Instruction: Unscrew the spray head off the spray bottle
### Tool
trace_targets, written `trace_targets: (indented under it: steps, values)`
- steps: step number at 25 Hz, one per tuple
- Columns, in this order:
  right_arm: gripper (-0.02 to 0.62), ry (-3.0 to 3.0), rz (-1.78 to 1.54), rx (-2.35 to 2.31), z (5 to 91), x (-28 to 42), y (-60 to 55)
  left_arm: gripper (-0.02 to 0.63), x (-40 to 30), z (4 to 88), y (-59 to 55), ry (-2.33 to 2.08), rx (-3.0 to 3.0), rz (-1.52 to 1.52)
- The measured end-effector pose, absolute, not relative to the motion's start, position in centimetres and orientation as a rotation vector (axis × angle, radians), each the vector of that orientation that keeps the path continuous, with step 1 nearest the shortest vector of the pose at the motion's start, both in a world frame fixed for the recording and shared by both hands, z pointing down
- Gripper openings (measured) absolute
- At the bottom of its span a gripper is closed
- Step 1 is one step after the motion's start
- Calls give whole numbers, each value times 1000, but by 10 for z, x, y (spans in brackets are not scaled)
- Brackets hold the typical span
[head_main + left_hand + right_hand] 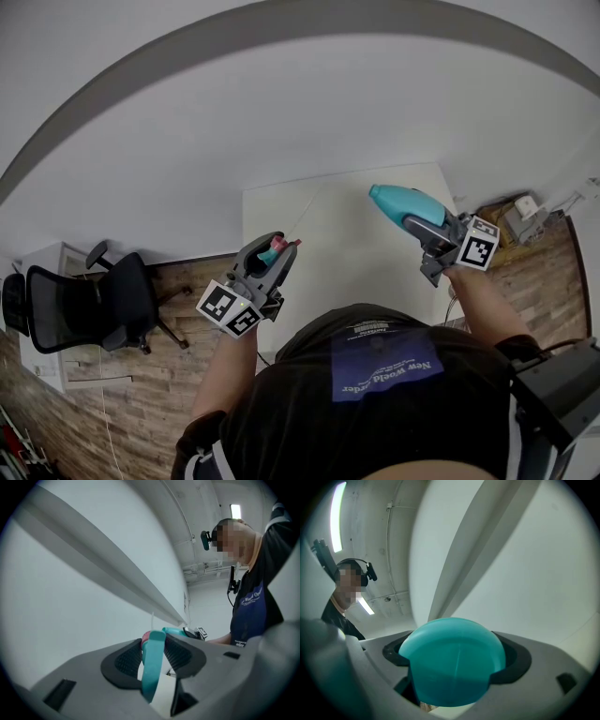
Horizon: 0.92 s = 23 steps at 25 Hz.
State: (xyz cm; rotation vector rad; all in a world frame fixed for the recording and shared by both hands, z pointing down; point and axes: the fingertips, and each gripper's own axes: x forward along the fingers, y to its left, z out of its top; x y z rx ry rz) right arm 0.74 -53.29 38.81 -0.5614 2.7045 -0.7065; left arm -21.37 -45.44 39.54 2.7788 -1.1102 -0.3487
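Observation:
My left gripper [275, 251] is shut on the spray head [152, 667], a teal trigger piece with a pink nozzle [291, 245]. In the left gripper view the head sits edge-on between the black pads [127, 660], with a thin white tube [152, 619] sticking out past it. My right gripper [419, 223] is shut on the teal spray bottle [394, 199], whose rounded end [454, 660] fills the space between its jaws in the right gripper view. The head and the bottle are apart, both held in the air over the white table [347, 272].
A black office chair [94, 305] stands on the wooden floor at the left. Boxes and cables [520, 220] lie by the wall at the right. A white wall rises behind the table.

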Motion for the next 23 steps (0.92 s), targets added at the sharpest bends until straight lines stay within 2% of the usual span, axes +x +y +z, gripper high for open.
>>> trace_targets:
  steps: [23]
  values:
    - [453,2713,-685,-535,384,5,-529,153,-208,392,-448,-1086,2801,-335]
